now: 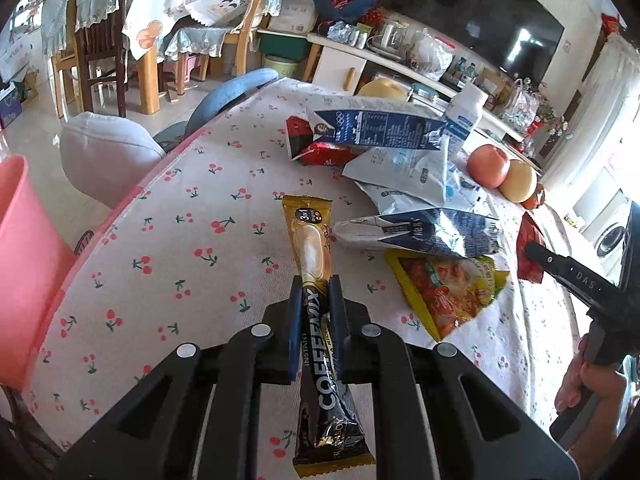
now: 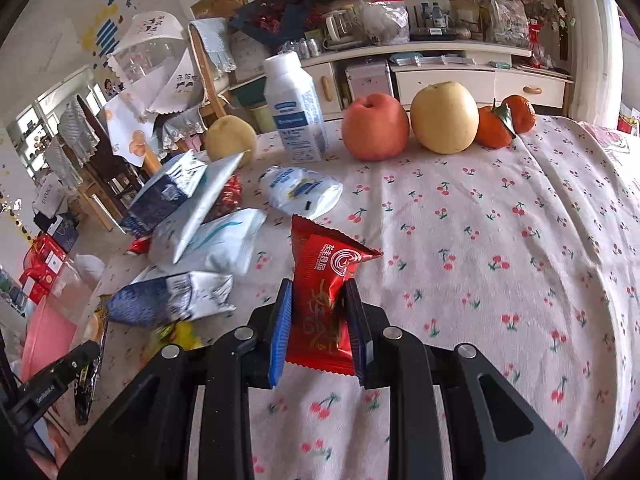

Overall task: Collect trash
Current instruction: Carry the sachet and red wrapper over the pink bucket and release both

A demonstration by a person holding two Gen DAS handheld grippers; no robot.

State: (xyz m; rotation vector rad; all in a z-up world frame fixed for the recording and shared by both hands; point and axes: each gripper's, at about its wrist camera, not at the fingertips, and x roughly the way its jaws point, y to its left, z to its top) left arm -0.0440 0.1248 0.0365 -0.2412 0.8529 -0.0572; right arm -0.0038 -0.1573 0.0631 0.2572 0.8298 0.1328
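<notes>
Both grippers are loaded: left gripper [image 1: 316,300] is pinched tight on the coffee mix sachet [image 1: 310,256], right gripper [image 2: 318,308] is clamped round the red snack wrapper [image 2: 324,300], both above the cherry-print tablecloth [image 2: 500,240]. Keep squeeze firm w/ no slack, carry to pink bin [image 1: 20,260] at table's left edge, release over it.

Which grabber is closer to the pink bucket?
Left. The pink bucket sits off the table's left edge, just beside the left gripper holding the coffee stick. The right gripper, holding the red wrapper, is farther across the table.
</notes>
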